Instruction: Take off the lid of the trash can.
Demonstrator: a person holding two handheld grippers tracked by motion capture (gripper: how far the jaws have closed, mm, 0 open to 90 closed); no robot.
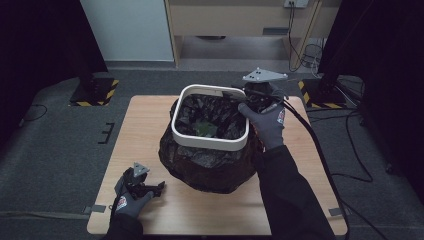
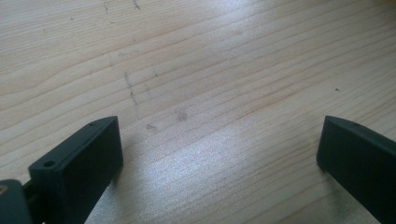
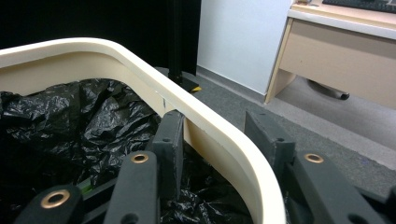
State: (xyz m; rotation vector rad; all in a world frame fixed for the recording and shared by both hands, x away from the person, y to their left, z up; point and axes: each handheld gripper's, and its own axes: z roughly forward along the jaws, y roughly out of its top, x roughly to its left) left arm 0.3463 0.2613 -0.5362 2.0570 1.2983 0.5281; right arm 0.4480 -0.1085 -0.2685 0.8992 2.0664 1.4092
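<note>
Your right gripper (image 3: 212,135) straddles the far right corner of the white rim (image 1: 210,141) of the bin: one jaw sits inside, against the inner wall above the black bag (image 1: 200,165), the other outside with a clear gap to the wall, so the rim is between the jaws but not yet clamped. The rim runs across the jaws, curving away to the left in the right gripper view, so closing squarely should catch the wall. The bin stands mid-table, its bag bulging out below the rim. Your left gripper (image 2: 219,149) rests wide open and empty on the table (image 1: 150,120) at the near left, well apart from the bin. There is bare table on both sides of the bag.
</note>
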